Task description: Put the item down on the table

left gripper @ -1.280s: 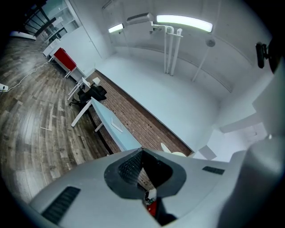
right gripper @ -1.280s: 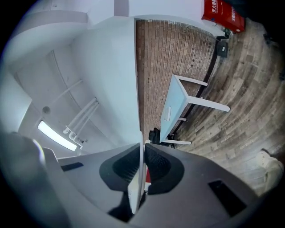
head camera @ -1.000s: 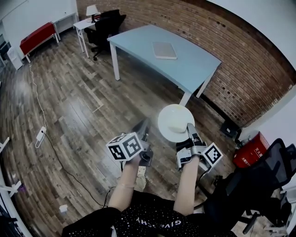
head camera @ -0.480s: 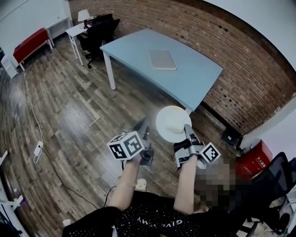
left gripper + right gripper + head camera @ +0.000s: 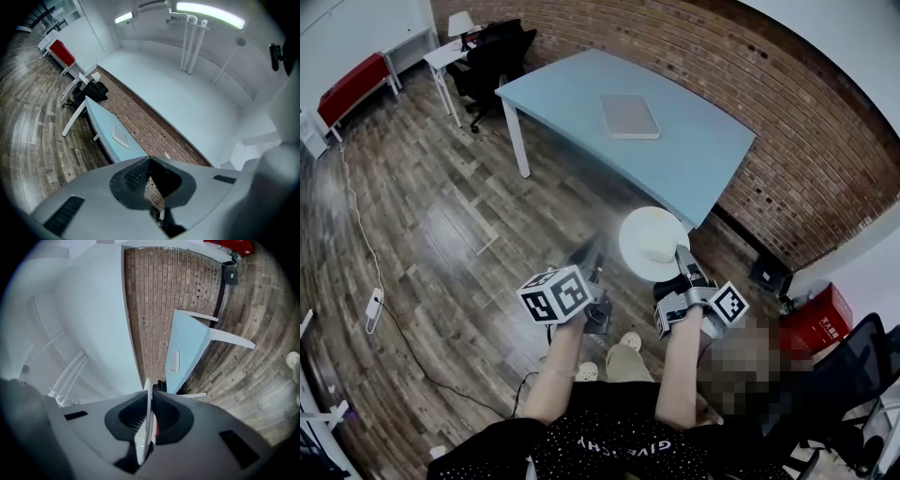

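A white round plate (image 5: 652,241) is held out in front of me, above the wooden floor, with my right gripper (image 5: 682,258) shut on its near rim. In the right gripper view the plate (image 5: 145,427) shows edge-on, pinched between the two jaws. My left gripper (image 5: 592,258) is beside it on the left, shut and holding nothing; its jaws (image 5: 151,180) meet with only a sliver of gap. The light blue table (image 5: 581,94) stands ahead by the brick wall, with a flat grey pad (image 5: 629,116) on its top.
A black office chair (image 5: 487,56) and a small white desk (image 5: 445,56) with a lamp stand at the table's far left. A red bench (image 5: 352,86) is at the left wall. A cable (image 5: 356,234) runs over the floor. A red box (image 5: 806,323) and black chair (image 5: 844,394) sit right.
The view has come closer to the blue table, which sits larger and lower in the head view. Both grippers and the plate keep the same pose in front of me.
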The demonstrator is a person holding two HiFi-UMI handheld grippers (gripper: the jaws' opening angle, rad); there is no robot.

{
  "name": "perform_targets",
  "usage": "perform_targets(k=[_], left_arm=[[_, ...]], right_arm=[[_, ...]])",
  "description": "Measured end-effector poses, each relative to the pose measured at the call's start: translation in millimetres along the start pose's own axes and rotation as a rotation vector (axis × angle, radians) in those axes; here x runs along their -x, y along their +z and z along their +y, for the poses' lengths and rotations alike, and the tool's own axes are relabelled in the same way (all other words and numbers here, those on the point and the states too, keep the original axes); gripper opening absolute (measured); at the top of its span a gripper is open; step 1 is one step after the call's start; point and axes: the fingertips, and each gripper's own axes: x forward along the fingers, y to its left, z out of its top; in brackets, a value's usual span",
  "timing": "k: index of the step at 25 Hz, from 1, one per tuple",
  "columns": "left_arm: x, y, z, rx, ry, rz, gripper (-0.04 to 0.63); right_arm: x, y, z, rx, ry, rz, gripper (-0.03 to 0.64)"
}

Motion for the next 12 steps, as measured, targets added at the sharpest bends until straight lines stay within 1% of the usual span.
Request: perform_targets(k=[7, 12], left_arm=[[-19, 21, 30, 0.005, 0.049, -0.037, 0.011], [-63, 42, 42, -0.024, 0.06, -0.048, 0.011]], right_arm=[[-41, 11, -9, -0.007, 0.006, 0.02, 0.031], [-92, 30, -16, -0.026, 0.014, 0.032, 0.031]])
